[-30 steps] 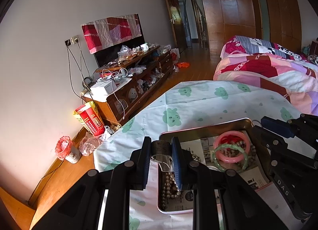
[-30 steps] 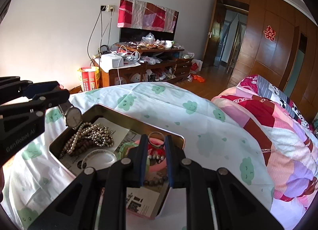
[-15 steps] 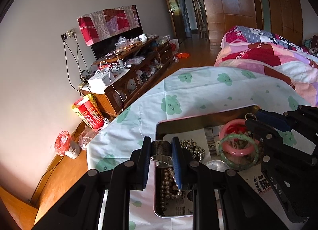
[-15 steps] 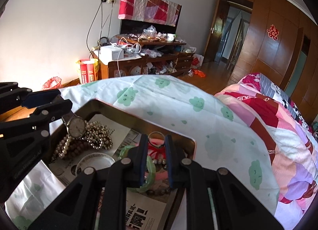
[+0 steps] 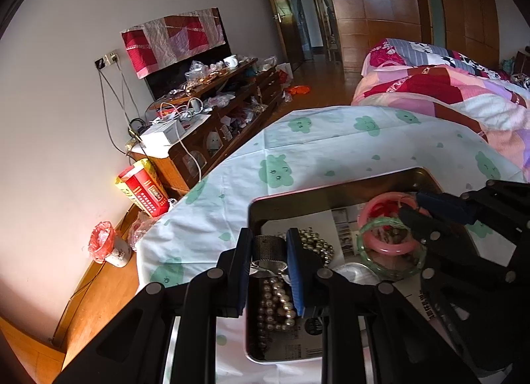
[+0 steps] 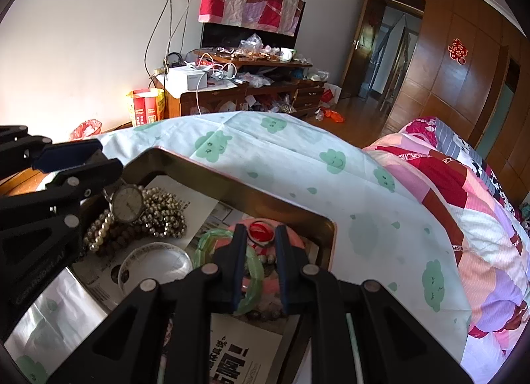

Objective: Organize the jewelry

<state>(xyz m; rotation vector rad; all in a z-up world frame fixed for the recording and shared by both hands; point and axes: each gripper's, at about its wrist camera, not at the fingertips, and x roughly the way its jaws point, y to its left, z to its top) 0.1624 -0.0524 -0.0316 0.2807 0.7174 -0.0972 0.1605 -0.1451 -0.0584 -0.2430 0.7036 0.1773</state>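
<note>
Left wrist view: my left gripper (image 5: 269, 248) still pinches the silver mesh-band wristwatch (image 6: 127, 202) by its band, now lower over the shallow metal tray (image 5: 331, 192), above the pearl bead strands (image 5: 275, 304) at its left. My right gripper (image 6: 261, 241) has descended; its fingers (image 6: 237, 245) straddle a red-threaded metal ring (image 6: 261, 233) above the pink bangle (image 5: 386, 215) and green jade bangle (image 5: 391, 269); I cannot tell contact.

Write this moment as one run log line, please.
left tongs: shut on watch | right tongs: shut on ring | both over tray
</note>
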